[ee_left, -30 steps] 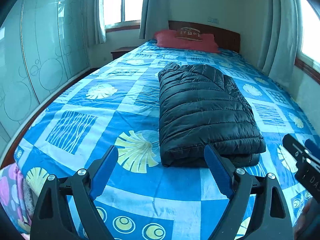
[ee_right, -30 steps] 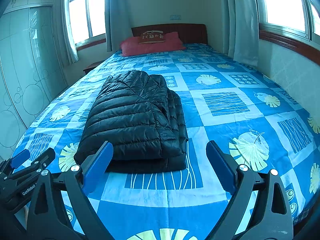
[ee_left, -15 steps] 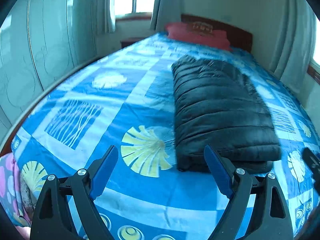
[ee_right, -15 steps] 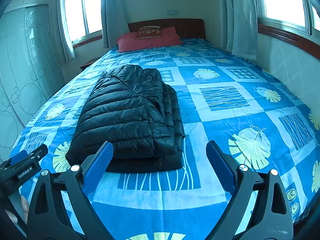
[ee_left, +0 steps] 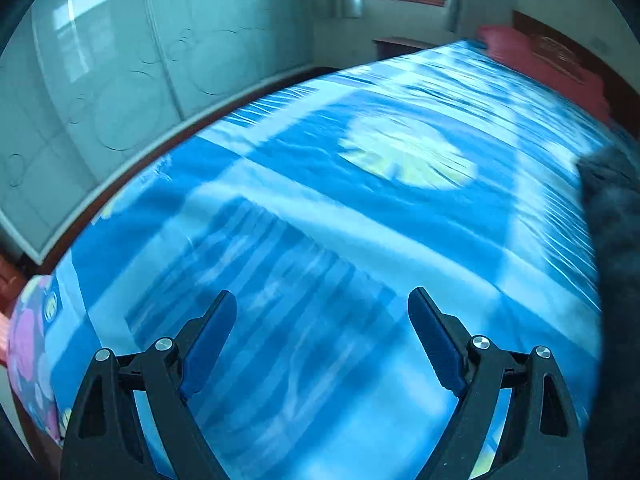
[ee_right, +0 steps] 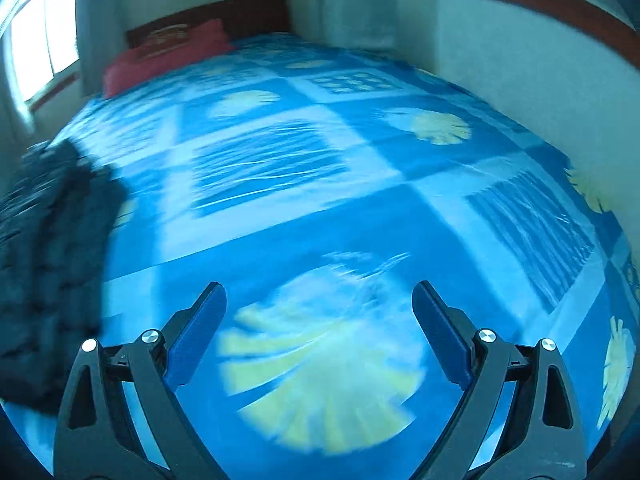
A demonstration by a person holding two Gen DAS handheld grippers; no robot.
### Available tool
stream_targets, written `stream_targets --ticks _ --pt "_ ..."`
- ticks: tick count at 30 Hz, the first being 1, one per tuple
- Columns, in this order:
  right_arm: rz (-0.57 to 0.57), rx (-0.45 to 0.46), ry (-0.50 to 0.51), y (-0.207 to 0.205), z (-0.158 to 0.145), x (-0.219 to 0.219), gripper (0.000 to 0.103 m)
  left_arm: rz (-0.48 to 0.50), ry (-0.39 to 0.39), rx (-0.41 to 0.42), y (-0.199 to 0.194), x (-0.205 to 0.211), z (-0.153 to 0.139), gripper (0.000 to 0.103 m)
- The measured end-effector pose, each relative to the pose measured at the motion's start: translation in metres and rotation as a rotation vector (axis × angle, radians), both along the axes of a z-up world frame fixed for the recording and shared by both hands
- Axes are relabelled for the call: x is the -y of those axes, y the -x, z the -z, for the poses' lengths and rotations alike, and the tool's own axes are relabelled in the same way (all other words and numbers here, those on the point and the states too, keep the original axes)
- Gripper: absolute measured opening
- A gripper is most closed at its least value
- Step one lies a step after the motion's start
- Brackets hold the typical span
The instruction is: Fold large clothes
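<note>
Jacket (ee_right: 44, 248) swung outside each gripper.

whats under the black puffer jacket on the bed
The black puffer jacket lies directly on the blue patterned bedsheet, which shows all around it. Whether anything else lies beneath it cannot be seen; the jacket covers that patch.

One bed (ee_right: 360, 208) with a blue patterned cover. One dark padded jacket (ee_right: 44, 248) on it, blurred in both views. One red pillow (ee_right: 160, 56) at the headboard (ee_right: 224, 14), with one small cushion (ee_right: 164, 36) on top. Two claws: the left claw (ee_left: 322, 336) and the right claw (ee_right: 320, 328), each with two blue fingers. Two windows show in the right wrist view. One nightstand (ee_left: 400, 45).
</note>
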State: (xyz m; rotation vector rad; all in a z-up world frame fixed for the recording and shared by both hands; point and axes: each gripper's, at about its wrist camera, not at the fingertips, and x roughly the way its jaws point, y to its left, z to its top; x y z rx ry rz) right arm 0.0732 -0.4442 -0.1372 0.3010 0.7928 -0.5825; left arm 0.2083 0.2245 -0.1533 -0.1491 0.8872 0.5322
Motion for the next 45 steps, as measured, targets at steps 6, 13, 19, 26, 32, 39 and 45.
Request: stream_targets --ticks 6,13,19,26,32,39,45 --pt "0.107 -0.057 -0.043 -0.002 0.039 0.048 0.096 -0.097 0.027 -0.01 -0.022 -0.038 0.023 0.093" --pt "0.109 -0.057 -0.024 -0.003 0.041 0.046 0.101 -0.111 0.118 0.04 -0.01 -0.047 0.023 0.099" --pt "0.11 -0.061 -0.024 -0.004 0.039 0.048 0.101 -0.112 0.089 0.023 -0.014 -0.041 0.024 0.099" --pt "0.109 -0.058 -0.025 -0.004 0.04 0.048 0.101 -0.112 0.095 0.026 -0.014 -0.043 0.024 0.099" --pt "0.11 -0.058 -0.026 -0.004 0.04 0.048 0.101 -0.112 0.096 0.026 -0.014 -0.044 0.024 0.099" --pt "0.109 -0.057 -0.026 -0.004 0.039 0.048 0.101 -0.112 0.099 0.028 -0.014 -0.043 0.023 0.099" --pt "0.11 -0.058 -0.025 -0.004 0.039 0.048 0.101 -0.113 0.097 0.027 -0.014 -0.042 0.023 0.099"
